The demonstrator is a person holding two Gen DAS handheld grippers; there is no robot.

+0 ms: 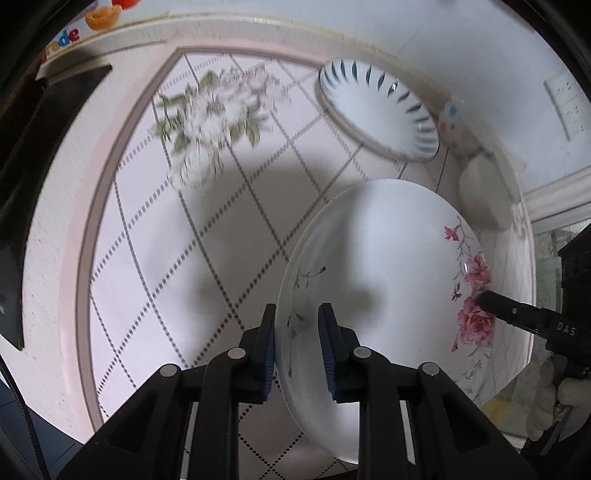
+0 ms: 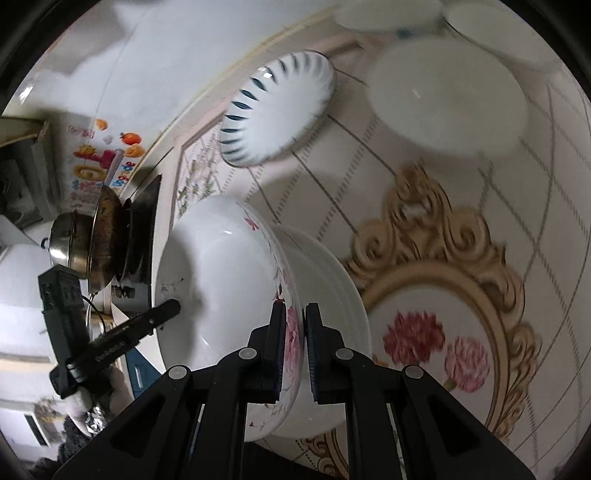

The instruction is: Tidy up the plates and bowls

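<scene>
A large white bowl with pink roses (image 1: 376,273) is held over the patterned table by both grippers. My left gripper (image 1: 297,350) is shut on its rim at the near side. My right gripper (image 2: 294,354) is shut on the opposite rim, by the roses on the bowl (image 2: 221,280); it shows as a black finger at the right of the left wrist view (image 1: 517,314). A white bowl with dark blue streaks (image 1: 376,107) stands further back on the table, also in the right wrist view (image 2: 277,107). A plain white plate (image 2: 447,99) lies beside it.
More white dishes (image 2: 495,26) stand at the table's far edge, and white pieces (image 1: 480,192) sit behind the held bowl. A steel pot and a dark pan on a stove (image 2: 103,240) are at the left. A wall socket (image 1: 565,103) is at the right.
</scene>
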